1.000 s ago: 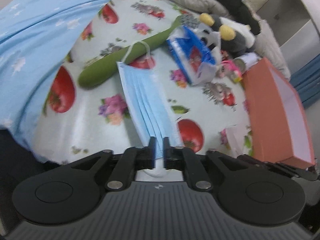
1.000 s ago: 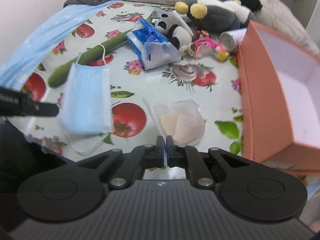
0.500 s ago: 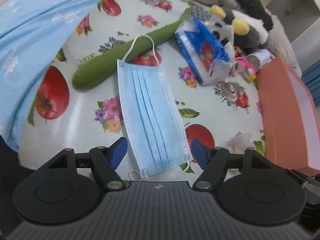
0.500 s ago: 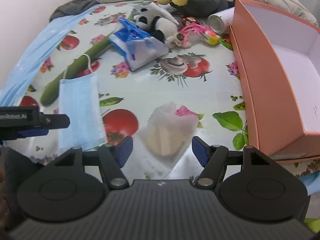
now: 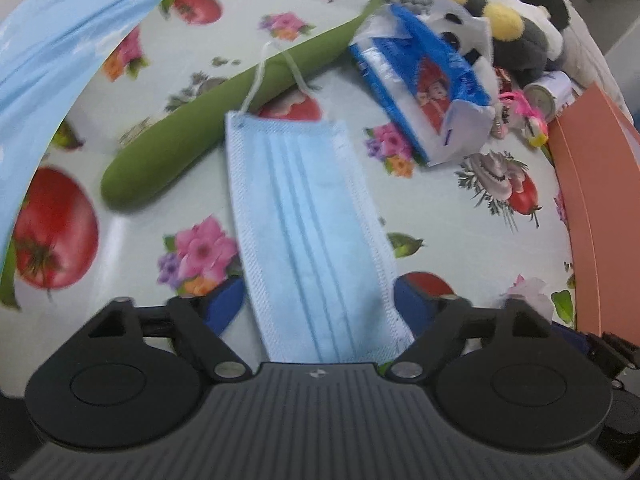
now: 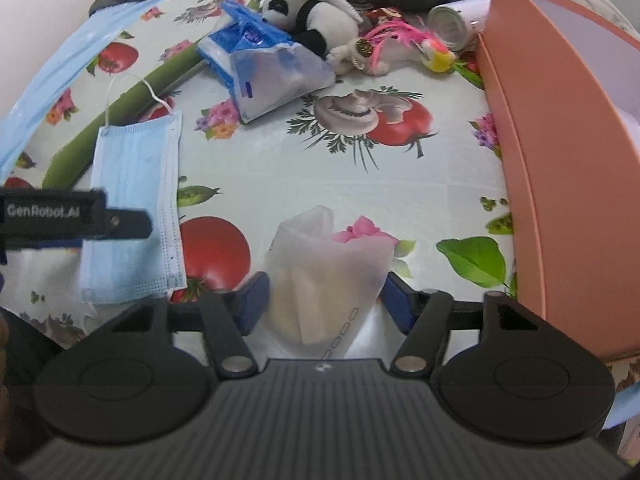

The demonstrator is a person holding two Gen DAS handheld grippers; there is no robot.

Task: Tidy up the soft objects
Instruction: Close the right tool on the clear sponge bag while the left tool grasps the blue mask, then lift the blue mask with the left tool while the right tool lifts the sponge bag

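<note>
Mask [image 5: 308, 232] lower end hidden behind left claw [image 5: 318, 300], jaws opening.

A tablecloth [image 6: 420, 184] printed with tomatoes and flowers carries a blue face mask [image 6: 134, 208], a green plush cucumber [image 5: 208, 136], a tissue pack [image 6: 260, 68], a translucent pouch [image 6: 324, 268], plush toys [image 6: 316, 20] and an orange box [image 6: 560, 160].

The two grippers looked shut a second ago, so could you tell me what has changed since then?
The left gripper let go of the blue face mask, which now lies flat between its opening jaws. The right gripper released the translucent packet; its jaws, now closing slightly, straddle it without pressing. Both came lower toward the table. The green plush stick, tissue pack and orange box stayed put.
</note>
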